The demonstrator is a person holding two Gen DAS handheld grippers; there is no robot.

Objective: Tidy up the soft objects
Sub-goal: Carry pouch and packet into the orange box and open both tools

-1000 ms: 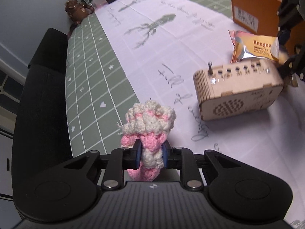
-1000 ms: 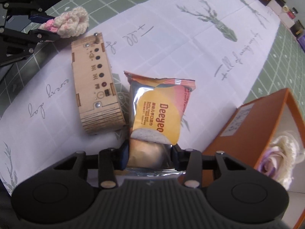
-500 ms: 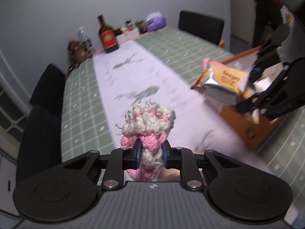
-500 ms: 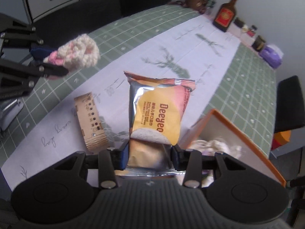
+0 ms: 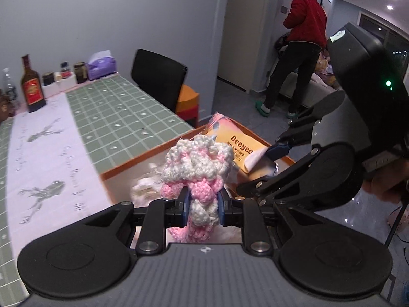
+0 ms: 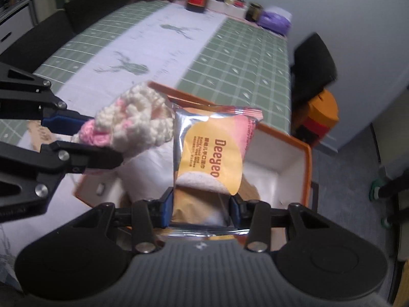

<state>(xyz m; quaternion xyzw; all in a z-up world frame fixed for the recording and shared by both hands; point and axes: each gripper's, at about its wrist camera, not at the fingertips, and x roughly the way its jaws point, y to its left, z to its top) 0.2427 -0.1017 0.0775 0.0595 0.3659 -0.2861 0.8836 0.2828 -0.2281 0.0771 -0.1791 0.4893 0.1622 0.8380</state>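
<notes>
A pink and cream crochet piece [image 5: 198, 168] hangs in the air above the orange box [image 6: 305, 163], pinched low down between the pads of the left gripper [image 5: 202, 204], whose jaws are closed in narrow on the yarn. Just beside it, nearly touching, is a foil snack packet [image 6: 213, 151], clamped by its bottom edge in the right gripper [image 6: 202, 211], jaws set wider to take the packet's width. Both are tipped down toward the box's open mouth.

Neither item is in the box yet, so I'd put the job somewhere in the middle. Inside, against the white lining, something pale and soft already lies [image 5: 147, 188], though it is too blurred to name. What's left, by my reckoning, is to lower both, let go, and see whether anything soft remains on the table [image 6: 242, 58].

The packet reads "Deeyeo" in orange-brown letters, with smaller lines of print beside it that I can't make out. At the far end of the table stands a dark bottle [image 5: 32, 87] with a red label, its wording too small to read, near some jars and a purple tissue pack [image 5: 101, 65]. Across the room a person in a red jacket [image 5: 305, 23] faces away.
</notes>
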